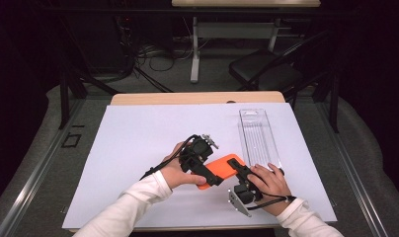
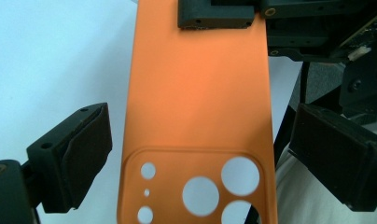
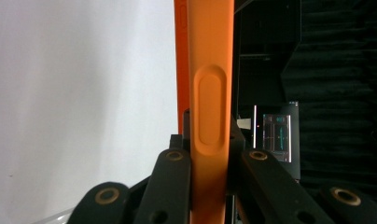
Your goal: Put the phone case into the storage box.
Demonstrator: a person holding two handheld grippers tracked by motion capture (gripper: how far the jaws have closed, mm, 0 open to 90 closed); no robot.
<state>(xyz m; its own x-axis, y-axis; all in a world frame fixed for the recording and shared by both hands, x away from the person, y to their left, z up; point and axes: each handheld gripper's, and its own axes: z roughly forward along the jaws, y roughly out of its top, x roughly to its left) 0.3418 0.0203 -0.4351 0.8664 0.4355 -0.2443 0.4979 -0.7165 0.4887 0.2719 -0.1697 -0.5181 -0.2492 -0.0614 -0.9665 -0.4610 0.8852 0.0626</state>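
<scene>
An orange phone case [image 1: 222, 168] with round camera holes is held just above the white sheet, near the table's front middle. My right gripper [image 1: 235, 164] is shut on it, and the right gripper view has the case's thin edge [image 3: 210, 93] with its button bump pinched between the jaws of that gripper [image 3: 210, 186]. In the left gripper view the case's back [image 2: 198, 107] lies between the left gripper's pads [image 2: 86, 154], with a gap on each side. My left gripper [image 1: 212, 177] is open around the camera end. The right gripper's jaw [image 2: 217, 14] clamps the case's far end.
A clear plastic package tray [image 1: 258, 138] lies lengthwise on the right of the white sheet [image 1: 138, 138]. The wooden table edge [image 1: 197, 98] runs along the back. A black chair [image 1: 266, 69] and cables sit on the floor beyond.
</scene>
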